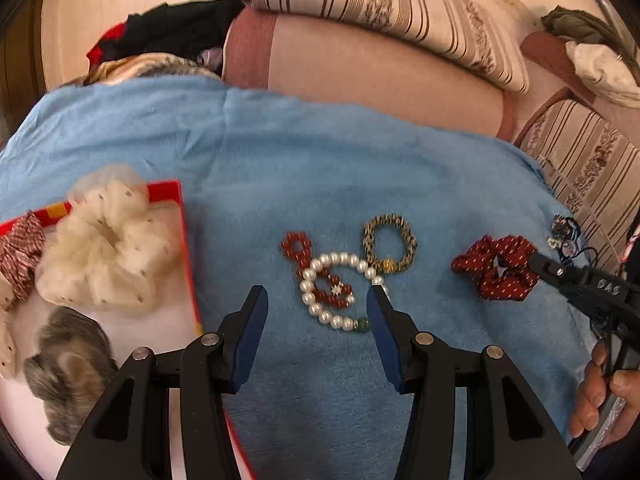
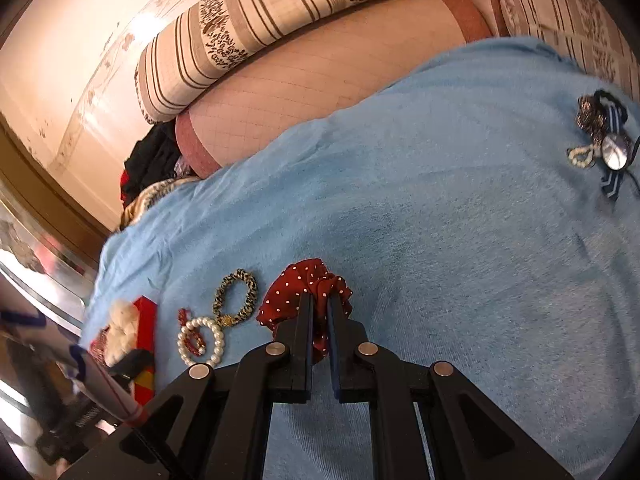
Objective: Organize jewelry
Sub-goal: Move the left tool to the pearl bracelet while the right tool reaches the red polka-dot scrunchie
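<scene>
In the left wrist view, pale raised letters that look like "DAS" stand on the black body of the right gripper (image 1: 538,266), on the right side of the frame. A dark object at the lower left of the right wrist view carries lettering too blurred to read.

The left gripper (image 1: 318,300) hovers low over a light blue fleecy blanket (image 1: 280,168), its blue-padded jaws spread wide. Between and just beyond the fingertips lies a white pearl bead bracelet (image 1: 320,308), overlapping a dark red beaded bracelet (image 1: 298,246); a leopard-print fabric hair tie (image 1: 390,242) touches the pearls on the far right. Further right, the right gripper (image 1: 538,266) meets a dark red white-dotted scrunchie (image 1: 490,264). To the left, a red-edged box (image 1: 186,236) holds a cream tulle scrunchie (image 1: 104,250) and a grey-brown scrunchie (image 1: 68,364).
</scene>
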A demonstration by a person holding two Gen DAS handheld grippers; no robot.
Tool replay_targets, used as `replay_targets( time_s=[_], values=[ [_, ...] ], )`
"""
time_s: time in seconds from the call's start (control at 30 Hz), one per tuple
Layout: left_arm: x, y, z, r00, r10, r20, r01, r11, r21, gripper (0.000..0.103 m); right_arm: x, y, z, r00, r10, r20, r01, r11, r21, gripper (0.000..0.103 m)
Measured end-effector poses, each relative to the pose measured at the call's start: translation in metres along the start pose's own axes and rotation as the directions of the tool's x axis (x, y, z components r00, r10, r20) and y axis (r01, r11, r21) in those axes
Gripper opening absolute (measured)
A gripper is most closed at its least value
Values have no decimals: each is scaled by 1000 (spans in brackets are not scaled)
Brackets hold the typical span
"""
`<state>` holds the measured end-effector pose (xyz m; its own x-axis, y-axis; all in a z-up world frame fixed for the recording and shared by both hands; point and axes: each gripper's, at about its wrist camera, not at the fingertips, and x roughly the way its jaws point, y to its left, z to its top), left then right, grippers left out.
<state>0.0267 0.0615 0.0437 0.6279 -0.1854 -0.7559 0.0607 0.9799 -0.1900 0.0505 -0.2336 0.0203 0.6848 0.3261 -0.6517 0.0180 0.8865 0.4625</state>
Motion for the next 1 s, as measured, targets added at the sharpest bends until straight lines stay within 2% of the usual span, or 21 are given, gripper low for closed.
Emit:
replay_targets(
  time_s=[0.07,0.23,0.3,0.37,0.4,0.47,0.57,0.73,0.83,1.0],
  values=[
    [8,-7,0,1000,24,-14,-24,1000,15,50,2,2,1,1000,9,0,-9,1000,-9,7],
    [37,-12,-2,994,51,-97,-51,999,-5,34,2,0,1,999,42,-14,-42,999,-10,7],
    [44,-10,-4,991,75,-108,-77,997,-19,26,-1,1,2,999,49,-7,-49,999,-15,7],
    [46,-11,-4,989,102,-107,-105,994,-25,23,-2,1,2,999,51,-6,-51,999,-16,7],
    [48,-13,-4,985,135,-112,-137,990,-14,16,-2,0,2,999,52,-5,-53,999,-11,7],
    [49,-19,-5,977,176,-124,-177,984,4,15,-1,-1,2,999,49,-7,-49,999,-3,7],
    [43,-28,-12,974,165,-153,-165,986,11,12,0,-2,2,999,51,-10,-51,999,5,7],
    [54,-26,-8,978,155,-141,-155,988,10,12,-1,-2,3,999,48,4,-48,999,10,8],
    [56,-29,-8,981,161,-109,-159,987,23,11,0,-1,3,999,44,8,-44,999,0,8],
    [34,-35,-9,991,128,-39,-127,992,28,9,-2,1,3,998,59,18,-58,998,-14,7]
  ],
)
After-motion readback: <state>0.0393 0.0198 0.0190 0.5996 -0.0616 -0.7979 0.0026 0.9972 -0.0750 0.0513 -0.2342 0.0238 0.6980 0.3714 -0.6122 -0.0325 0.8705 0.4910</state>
